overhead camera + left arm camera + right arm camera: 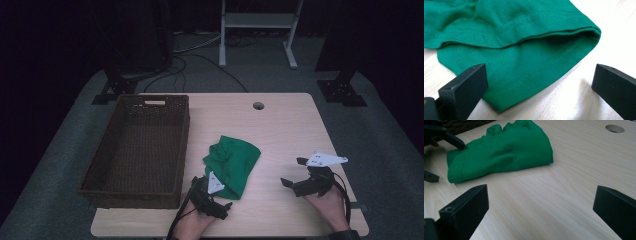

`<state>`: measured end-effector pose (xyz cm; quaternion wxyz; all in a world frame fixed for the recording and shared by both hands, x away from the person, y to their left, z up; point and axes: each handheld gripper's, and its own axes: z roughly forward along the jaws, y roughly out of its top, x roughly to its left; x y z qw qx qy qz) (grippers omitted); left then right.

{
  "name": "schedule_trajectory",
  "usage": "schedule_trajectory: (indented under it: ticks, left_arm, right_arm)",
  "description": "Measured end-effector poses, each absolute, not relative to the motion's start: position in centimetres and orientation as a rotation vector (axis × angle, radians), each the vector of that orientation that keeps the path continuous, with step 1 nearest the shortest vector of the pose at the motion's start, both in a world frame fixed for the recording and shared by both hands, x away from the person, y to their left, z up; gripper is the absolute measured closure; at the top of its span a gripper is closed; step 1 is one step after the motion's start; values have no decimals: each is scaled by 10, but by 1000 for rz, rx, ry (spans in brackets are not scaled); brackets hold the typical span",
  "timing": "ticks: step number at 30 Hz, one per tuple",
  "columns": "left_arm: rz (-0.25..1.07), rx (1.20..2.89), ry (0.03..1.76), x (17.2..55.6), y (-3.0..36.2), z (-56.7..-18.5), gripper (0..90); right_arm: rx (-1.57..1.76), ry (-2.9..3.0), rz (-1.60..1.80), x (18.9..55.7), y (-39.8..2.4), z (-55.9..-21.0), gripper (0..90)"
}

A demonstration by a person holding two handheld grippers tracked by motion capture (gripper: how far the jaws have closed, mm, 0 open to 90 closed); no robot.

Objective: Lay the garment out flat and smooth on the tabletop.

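Two tongs, state: both stand wide apart and hold nothing. My left gripper (220, 197) sits at the near edge of the green garment (233, 162); my right gripper (295, 175) hovers over bare wood, well apart from the cloth.

Left jaws, near view: they straddle the hemmed corner of the garment (524, 62), one jaw over the fabric edge, the other over bare table. I cannot tell whether either touches the cloth.

Garment, position: it lies bunched in the middle of the table (280, 125), just right of the wicker basket (135, 145) and apart from it.

Garment, handling: I judge it light, soft and limp knit cloth. It will sag and unfold when lifted, and it will not break. I expect little slip against the jaws once several layers are pinched.

Grip point: the doubled, stitched hem at the near corner is my best hold. It is the thickest part and lies flat between my left jaws. A second hold for my right gripper, as its own view shows, is the rounded fold (544, 155) at the cloth's far right side.

Edges: the basket wall rises beside the cloth, so a trailing corner could catch on the rim during a transfer.

Open room: bare wood lies to the right and beyond the cloth, up to the cable hole (258, 106) near the far edge. The basket looks empty.
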<state>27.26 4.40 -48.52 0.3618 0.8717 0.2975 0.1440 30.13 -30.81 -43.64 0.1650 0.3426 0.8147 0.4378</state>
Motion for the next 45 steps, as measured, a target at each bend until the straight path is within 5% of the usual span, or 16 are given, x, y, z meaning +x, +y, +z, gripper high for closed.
schedule_trajectory:
  ticks: [45]
  left_arm:
    - [371, 2242, 767, 272, 45, -485, 0]
  right_arm:
    - [867, 2428, 1236, 336, -254, -414, 0]
